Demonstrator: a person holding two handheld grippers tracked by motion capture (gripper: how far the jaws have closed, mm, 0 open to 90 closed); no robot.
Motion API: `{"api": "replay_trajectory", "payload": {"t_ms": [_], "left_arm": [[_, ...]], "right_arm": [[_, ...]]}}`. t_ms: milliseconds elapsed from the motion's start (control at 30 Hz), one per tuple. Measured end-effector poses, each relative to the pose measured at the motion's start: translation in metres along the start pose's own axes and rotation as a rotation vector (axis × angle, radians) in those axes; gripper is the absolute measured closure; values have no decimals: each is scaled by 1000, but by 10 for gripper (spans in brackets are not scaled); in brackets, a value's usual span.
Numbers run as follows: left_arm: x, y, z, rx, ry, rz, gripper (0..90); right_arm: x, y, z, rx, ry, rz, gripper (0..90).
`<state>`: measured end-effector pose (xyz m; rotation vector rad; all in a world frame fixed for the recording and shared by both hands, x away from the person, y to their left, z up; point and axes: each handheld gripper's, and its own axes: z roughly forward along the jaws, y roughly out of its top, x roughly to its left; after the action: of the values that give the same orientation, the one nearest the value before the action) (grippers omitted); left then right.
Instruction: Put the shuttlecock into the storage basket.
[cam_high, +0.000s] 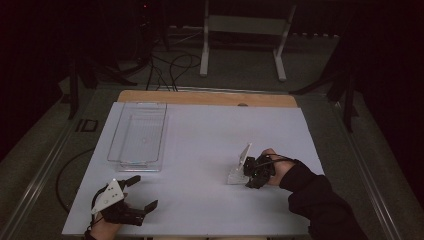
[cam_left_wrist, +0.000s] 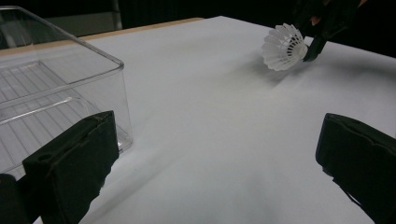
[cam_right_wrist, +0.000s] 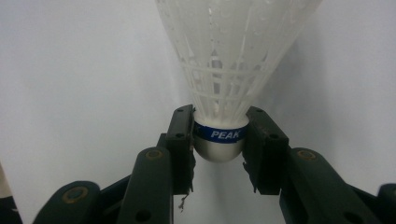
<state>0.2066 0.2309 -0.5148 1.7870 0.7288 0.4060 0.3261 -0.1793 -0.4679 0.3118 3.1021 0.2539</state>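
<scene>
Right gripper (cam_right_wrist: 218, 140) pinches white plastic shuttlecock (cam_right_wrist: 233, 60) by its rounded cork, centre frame — slippage risk; left gripper (cam_left_wrist: 215, 154) spread.

Dim room, white frame (cam_high: 243, 30), cables (cam_high: 170, 67).

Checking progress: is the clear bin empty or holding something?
Empty: the clear bin shows only its ribbed bottom, while the shuttlecock sits clamped in the right tool.

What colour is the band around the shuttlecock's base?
Blue band, white "PEAK" lettering; right gripper view.
</scene>
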Motion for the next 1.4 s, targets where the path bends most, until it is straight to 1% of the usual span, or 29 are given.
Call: {"api": "replay_trajectory", "payload": {"t_ms": [33,167,233,333,367,400,467,533,600,667,700,733,833,867,900,933,967,1000,1033,1100,1133,1200,1233,1333,1400], "left_arm": [[0,0,0,-1,1,1,1],[0,1,-1,-9,6,-3,1],[0,1,-1,-8,2,-3,1],[1,1,-1,-4,-15,-14,1],[1,1,0,0,-16,-12,1],[0,2,0,3,-17,-8,1],[0,2,0,7,-25,-11,1],[-1,3,0,10,-27,-2,1],[-1,5,0,14,-35,-5,1],[-3,9,0,22,-50,-4,1],[-4,11,1,35,-57,7,1],[-5,14,2,49,-62,23,1],[-7,23,3,73,-79,48,1],[-8,27,3,76,-83,48,1],[-7,30,3,83,-86,53,1],[-7,33,2,86,-83,55,1],[-7,33,2,86,-83,55,1],[-5,39,2,104,-80,65,1],[-3,42,2,109,-78,65,1],[-1,49,2,125,-75,65,1],[-1,51,2,135,-71,65,1],[1,57,3,155,-80,64,1],[1,59,4,165,-79,64,1],[2,66,7,200,-77,78,1],[2,70,9,214,-83,73,1]], "right_arm": [[1,1,0,3,1,-13,659],[6,4,-2,-4,-12,-38,658],[8,4,-3,-6,-6,-51,658],[11,6,-2,-12,-9,-62,658],[11,6,-2,-15,-6,-67,658],[12,6,-2,-6,-4,-65,658],[13,7,-1,-5,0,-70,658],[16,8,1,6,-3,-84,658],[19,10,1,-2,1,-99,658],[22,11,0,-3,1,-99,658],[23,12,-1,-12,1,-109,658],[24,13,-2,-14,5,-98,658],[24,15,-5,-14,1,-117,658],[25,16,-6,-16,0,-124,658],[27,17,-8,-13,-2,-119,658],[27,18,-9,-28,-6,-135,658],[27,18,-9,-28,-6,-135,658],[28,19,-10,-34,-4,-131,658],[29,21,-12,-43,-4,-141,658],[31,22,-14,-54,-1,-137,658],[31,22,-15,-57,-4,-151,658],[32,22,-16,-66,-3,-151,658],[32,23,-16,-64,-6,-161,658],[35,23,-18,-63,-1,-148,658],[35,24,-19,-64,1,-147,658]]}}
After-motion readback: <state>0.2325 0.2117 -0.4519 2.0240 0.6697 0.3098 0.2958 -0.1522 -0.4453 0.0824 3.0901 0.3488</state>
